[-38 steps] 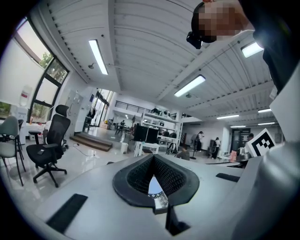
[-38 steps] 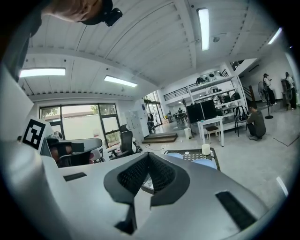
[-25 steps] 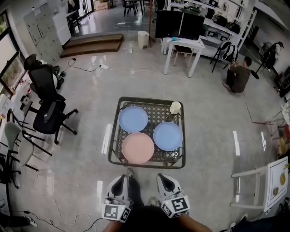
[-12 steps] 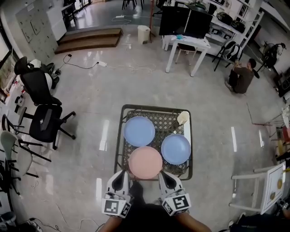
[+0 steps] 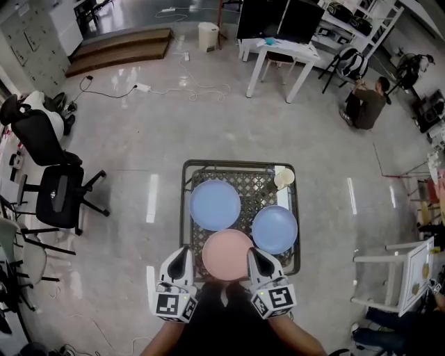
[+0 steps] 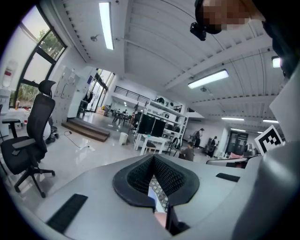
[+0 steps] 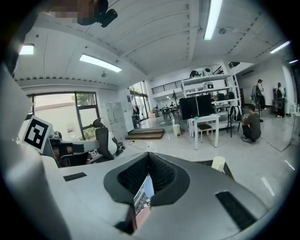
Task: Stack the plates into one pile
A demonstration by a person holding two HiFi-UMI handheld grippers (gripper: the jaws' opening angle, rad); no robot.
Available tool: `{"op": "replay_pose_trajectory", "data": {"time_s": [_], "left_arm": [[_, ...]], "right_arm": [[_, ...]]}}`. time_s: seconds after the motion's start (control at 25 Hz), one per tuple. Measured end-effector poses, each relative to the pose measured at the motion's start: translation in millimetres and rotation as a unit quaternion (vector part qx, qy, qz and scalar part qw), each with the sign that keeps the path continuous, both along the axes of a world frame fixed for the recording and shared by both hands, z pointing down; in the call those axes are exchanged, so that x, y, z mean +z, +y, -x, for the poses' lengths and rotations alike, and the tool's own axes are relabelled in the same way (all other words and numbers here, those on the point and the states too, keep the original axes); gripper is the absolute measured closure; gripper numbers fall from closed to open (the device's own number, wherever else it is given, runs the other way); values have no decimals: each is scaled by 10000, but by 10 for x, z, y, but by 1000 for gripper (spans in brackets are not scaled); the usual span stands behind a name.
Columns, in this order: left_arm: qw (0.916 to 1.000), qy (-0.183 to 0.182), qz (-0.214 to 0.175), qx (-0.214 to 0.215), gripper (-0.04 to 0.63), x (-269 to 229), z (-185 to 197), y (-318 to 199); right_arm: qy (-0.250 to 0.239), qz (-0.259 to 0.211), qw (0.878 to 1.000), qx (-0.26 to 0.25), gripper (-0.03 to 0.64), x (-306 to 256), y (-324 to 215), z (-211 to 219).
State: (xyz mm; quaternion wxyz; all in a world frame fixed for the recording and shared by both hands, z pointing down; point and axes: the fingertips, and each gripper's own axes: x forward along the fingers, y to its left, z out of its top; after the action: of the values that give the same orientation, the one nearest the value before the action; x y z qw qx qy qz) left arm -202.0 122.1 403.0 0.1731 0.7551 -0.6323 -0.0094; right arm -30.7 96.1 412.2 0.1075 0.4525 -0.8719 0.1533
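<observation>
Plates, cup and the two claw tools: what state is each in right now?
Pink plate: flat on the table, unstacked.
Far blue plate: flat, unstacked.
Right blue plate: flat, unstacked.
Cup: upright.
Left gripper: shut, empty.
Right gripper: shut, empty.

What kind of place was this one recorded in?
Probably an open office or lab workspace: office chairs stand at the left, a white desk carries monitors, and shelves line the far wall.
</observation>
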Motion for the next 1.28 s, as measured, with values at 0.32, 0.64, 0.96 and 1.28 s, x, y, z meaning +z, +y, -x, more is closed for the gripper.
{"op": "replay_pose_trajectory", "data": {"time_s": [0.32, 0.64, 0.96, 1.28], "left_arm": [[9998, -42, 205, -39, 580, 230, 195, -441], [9979, -110, 601, -192, 580, 667, 219, -855], [9931, -176, 1117, -322, 580, 1182, 221, -1273], [9836, -134, 1771, -326, 577, 1863, 227, -1531]], "right_arm": [[75, 217, 9997, 79, 607, 237, -464, 87], [166, 484, 9987, -41, 607, 661, -1006, 102], [375, 979, 9945, -27, 607, 1186, -1510, 65], [697, 1580, 9850, -61, 606, 1849, -1772, -14]]}}
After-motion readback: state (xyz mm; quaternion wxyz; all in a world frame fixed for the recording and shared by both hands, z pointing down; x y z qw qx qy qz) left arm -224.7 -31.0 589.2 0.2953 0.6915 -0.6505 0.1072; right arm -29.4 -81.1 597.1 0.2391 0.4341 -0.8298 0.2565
